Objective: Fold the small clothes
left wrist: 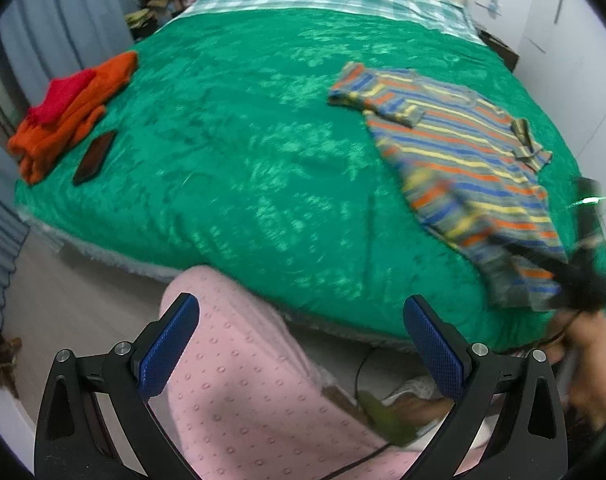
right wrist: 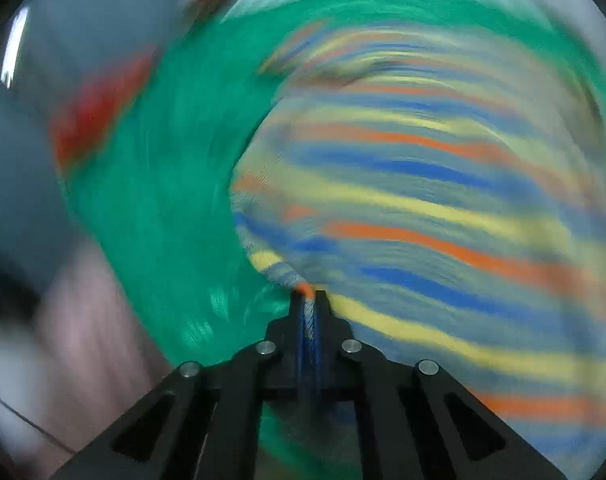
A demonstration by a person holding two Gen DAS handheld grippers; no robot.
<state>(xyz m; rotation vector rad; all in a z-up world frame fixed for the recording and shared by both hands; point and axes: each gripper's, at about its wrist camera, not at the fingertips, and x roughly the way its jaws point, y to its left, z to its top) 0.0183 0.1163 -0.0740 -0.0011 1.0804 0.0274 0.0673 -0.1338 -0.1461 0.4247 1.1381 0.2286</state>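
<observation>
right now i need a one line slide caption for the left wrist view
Open left gripper hangs over a pink-clad leg while the right gripper pinches the striped shirt on the green bedspread.

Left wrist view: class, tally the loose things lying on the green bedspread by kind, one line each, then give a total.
Striped shirt: 1
Orange garment: 1
Red garment: 1
Dark phone: 1
Total: 4

Motion is smearing my right wrist view, so the striped shirt [right wrist: 423, 208] and green bedspread [right wrist: 155, 200] are blurring into streaks.
</observation>
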